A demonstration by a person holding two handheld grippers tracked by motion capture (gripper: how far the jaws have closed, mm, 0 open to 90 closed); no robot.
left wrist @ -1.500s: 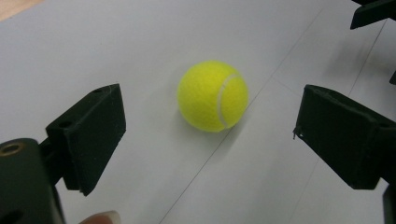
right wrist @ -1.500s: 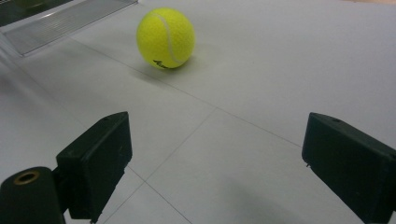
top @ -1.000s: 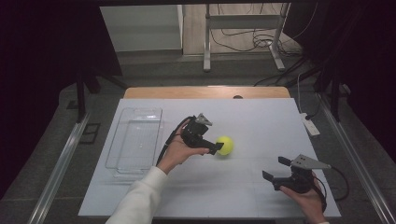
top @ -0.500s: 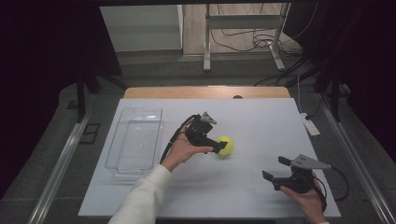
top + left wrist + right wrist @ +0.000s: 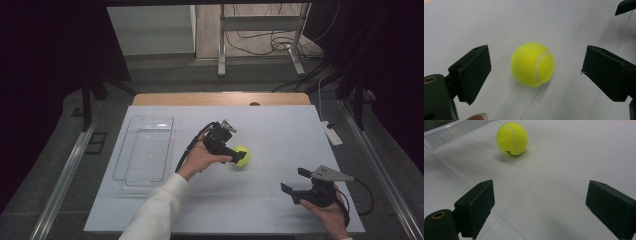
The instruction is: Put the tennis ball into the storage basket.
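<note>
— Where is the ball right now?

— It sits on the white table; it lies between the two jaws of the left gripper, a bit nearer the jaw on the left of that gripper's own view; there is a gap on each side, so the jaws are not touching it.

— So the left jaws are spread wide?

— Yes, wide apart with nothing gripped; the ball rests on the table by itself.

— And the right gripper?

— Its jaws are spread too and hold nothing; the ball is far out in front of them, up and toward its left jaw, well apart.

— How much of the job looks done?

— I think just the first bit; the left gripper is lined up around the ball, but the squeeze is not done and the ball is not lifted.

— What is left?

— My guess: close the jaws on the ball, pick it up, then take it somewhere; maybe the clear tray, which sits behind the left gripper, on the far side from the ball; I cannot be sure of that.
</note>
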